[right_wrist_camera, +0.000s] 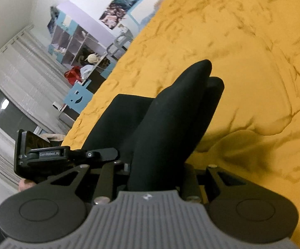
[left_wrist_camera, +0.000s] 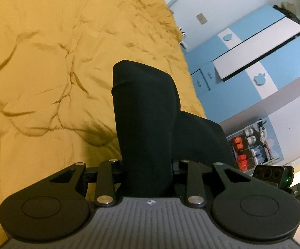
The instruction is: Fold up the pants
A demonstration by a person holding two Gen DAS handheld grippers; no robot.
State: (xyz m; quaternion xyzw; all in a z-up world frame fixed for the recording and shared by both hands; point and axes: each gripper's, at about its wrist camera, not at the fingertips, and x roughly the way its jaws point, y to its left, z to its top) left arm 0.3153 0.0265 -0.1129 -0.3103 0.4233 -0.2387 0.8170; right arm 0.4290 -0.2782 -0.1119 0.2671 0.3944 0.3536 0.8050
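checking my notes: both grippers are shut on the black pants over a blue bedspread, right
Not quite: the bedspread is mustard yellow, not blue, as both wrist views show; the blue belongs to the furniture behind. The rest stands: the left gripper and the right gripper are each shut on the black pants.

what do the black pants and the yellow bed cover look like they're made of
Pants: soft matte black fabric, probably a knit or jersey; it drapes in rounded folds with no sheen and no visible weave. Bed cover: mustard-yellow cloth, possibly cotton; matte, with many crumpled creases.
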